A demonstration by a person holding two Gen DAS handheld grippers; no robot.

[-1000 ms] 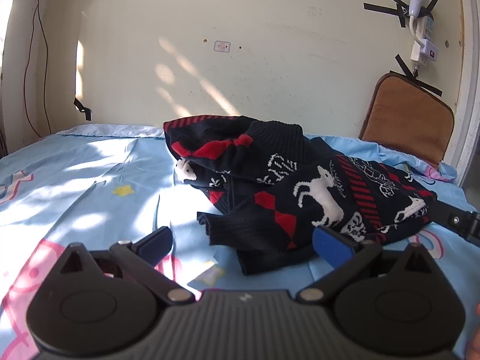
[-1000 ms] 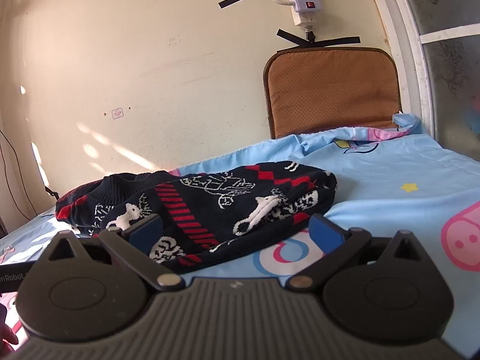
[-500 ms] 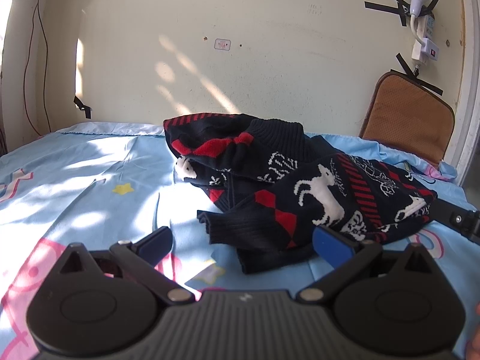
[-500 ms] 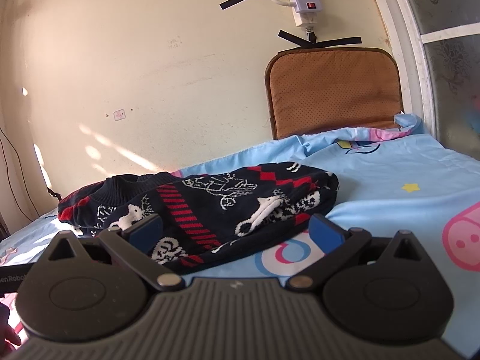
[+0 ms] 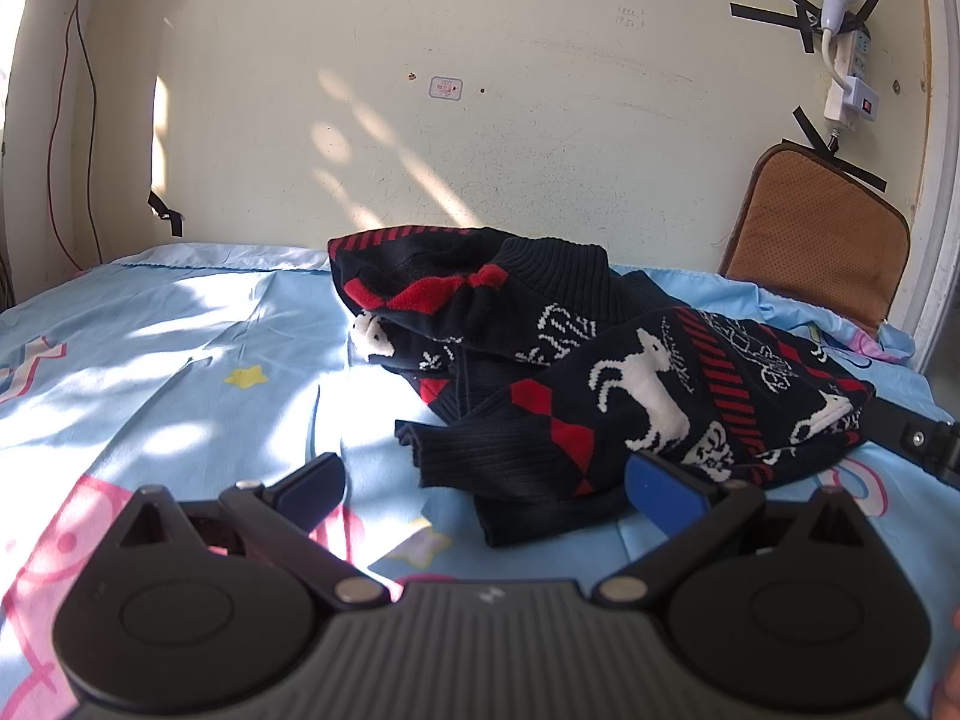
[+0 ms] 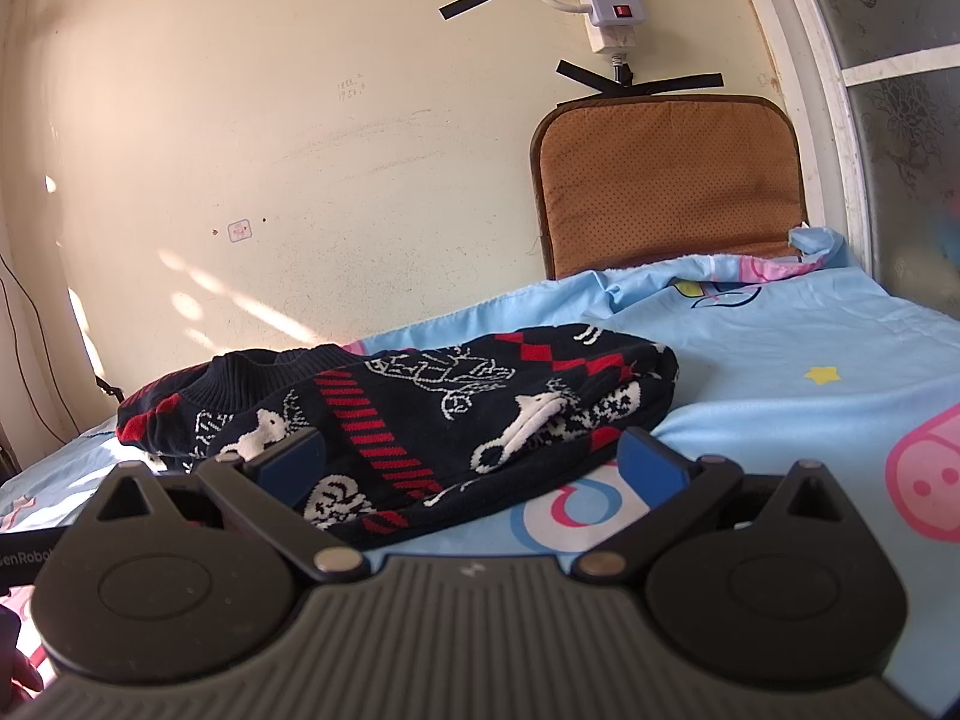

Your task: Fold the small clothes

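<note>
- While the sweater [image 5: 606, 372] lay crumpled mid-frame on the bed [image 5: 180, 360], nothing had shifted since a second earlier.
- Left claw [image 5: 486, 480] and right claw [image 6: 471, 462] hovered wide open, empty; folding hadn't begun.

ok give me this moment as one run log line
stage: pre-grasp | left gripper: open, empty, near sweater sleeve cuff | right gripper: open, empty, at sweater hem | sweater: crumpled, unfolded on bedsheet

Both wrist cams low, near, facing shared sweater [image 5: 600, 372] [image 6: 420, 414] & wall [image 5: 480, 90]
</note>
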